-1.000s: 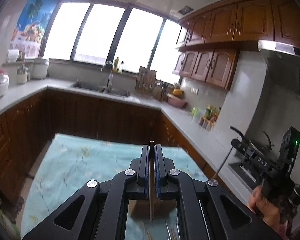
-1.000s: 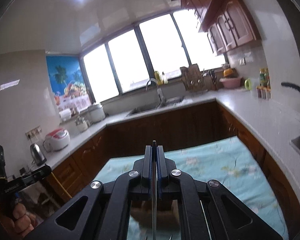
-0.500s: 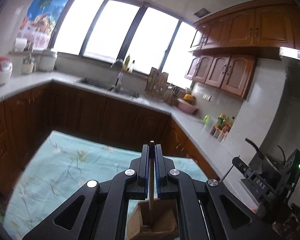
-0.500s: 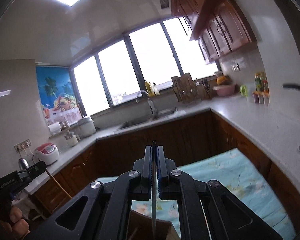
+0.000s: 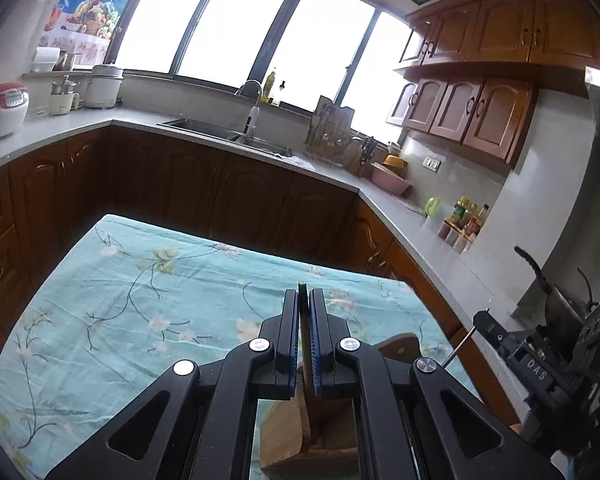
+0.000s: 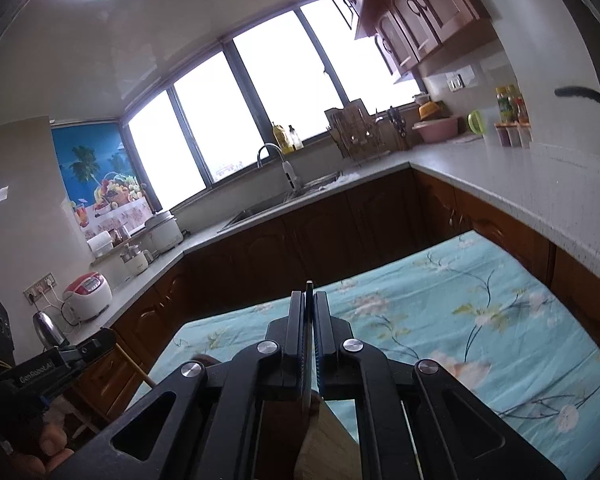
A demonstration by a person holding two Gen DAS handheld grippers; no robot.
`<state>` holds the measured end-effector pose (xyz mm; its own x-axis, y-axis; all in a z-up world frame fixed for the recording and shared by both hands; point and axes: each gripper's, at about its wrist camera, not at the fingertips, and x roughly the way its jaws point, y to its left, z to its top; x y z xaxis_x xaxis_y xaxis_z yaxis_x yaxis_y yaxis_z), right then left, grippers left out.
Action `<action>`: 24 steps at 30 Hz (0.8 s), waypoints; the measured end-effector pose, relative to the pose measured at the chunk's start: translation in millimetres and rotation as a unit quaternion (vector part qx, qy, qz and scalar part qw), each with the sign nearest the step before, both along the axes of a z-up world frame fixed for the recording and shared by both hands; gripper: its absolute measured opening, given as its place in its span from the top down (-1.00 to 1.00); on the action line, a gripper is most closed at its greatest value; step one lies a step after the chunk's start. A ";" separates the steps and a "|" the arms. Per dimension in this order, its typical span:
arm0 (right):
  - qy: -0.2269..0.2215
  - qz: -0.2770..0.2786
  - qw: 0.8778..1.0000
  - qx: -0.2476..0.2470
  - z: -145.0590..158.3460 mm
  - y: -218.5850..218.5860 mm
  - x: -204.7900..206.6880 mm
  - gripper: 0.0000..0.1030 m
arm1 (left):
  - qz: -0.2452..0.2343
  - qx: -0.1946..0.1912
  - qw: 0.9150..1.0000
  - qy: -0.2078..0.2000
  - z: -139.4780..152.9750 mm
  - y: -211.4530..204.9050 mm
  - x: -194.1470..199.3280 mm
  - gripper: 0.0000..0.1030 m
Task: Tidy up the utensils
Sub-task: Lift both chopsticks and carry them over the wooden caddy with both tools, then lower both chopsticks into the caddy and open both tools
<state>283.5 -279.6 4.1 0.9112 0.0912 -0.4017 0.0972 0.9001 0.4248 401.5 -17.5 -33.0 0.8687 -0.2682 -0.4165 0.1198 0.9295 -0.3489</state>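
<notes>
Wooden holder [image 5: 316,432] on the flowery teal tablecloth [image 5: 148,312] is the landmark here, sitting right under both tools. Left gripper [image 5: 304,340] is clamped on a thin wooden stick [image 5: 305,360], probably a chopstick, its lower end hanging just above the holder's open top. Right gripper [image 6: 309,344], just beside the holder, is pinched on a slim dark metal utensil [image 6: 309,320], seen edge-on so I can't say which kind. My guess: come straight down, keep each piece upright, and only let go once the tip is inside the holder.
</notes>
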 end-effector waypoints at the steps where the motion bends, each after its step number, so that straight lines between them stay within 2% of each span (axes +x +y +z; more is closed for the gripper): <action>1: 0.003 0.001 1.000 0.002 0.0 -1.0 0.2 0.92 | 0.000 0.002 1.000 -0.001 3.6 -0.2 1.7 0.92; 10: 0.014 0.008 1.000 0.007 -0.3 0.2 3.8 0.82 | -0.007 0.009 1.000 0.008 11.8 24.1 -13.2 0.90; 14: 0.020 0.013 1.000 0.008 -0.2 2.1 4.1 0.79 | -0.001 0.007 1.000 0.018 12.3 28.0 -12.8 0.72; 16: 0.022 0.014 1.000 0.009 -0.7 2.2 3.6 0.68 | 0.002 0.007 1.000 0.018 15.1 27.6 -18.2 0.61; 18: 0.023 0.013 1.000 0.006 -0.7 3.2 2.3 0.39 | 0.001 0.007 1.000 0.019 16.2 28.1 -19.5 0.58; 20: 0.023 0.014 1.000 0.007 -0.4 3.4 1.7 0.27 | 0.001 0.007 1.000 0.020 17.6 28.9 -21.6 0.51; 21: 0.024 0.015 1.000 0.008 0.0 3.5 0.8 0.27 | 0.001 0.005 1.000 0.020 18.2 30.5 -23.7 0.33; 22: 0.025 0.013 1.000 0.009 0.6 3.2 -0.4 0.26 | 0.003 0.003 1.000 0.020 18.7 31.9 -26.2 0.06; 23: 0.025 0.012 1.000 0.011 2.0 2.9 -2.6 0.14 | 0.004 0.001 1.000 0.019 19.0 33.3 -29.3 -0.07; 24: 0.024 0.012 1.000 0.013 2.8 2.0 -4.6 -0.08 | 0.006 0.000 1.000 0.016 19.4 34.8 -33.9 -0.17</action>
<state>278.9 -277.6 6.9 0.8882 0.1237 -0.4425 0.0971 0.8909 0.4438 367.5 17.3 -13.5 0.8582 -0.2583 -0.4437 0.0981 0.9308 -0.3522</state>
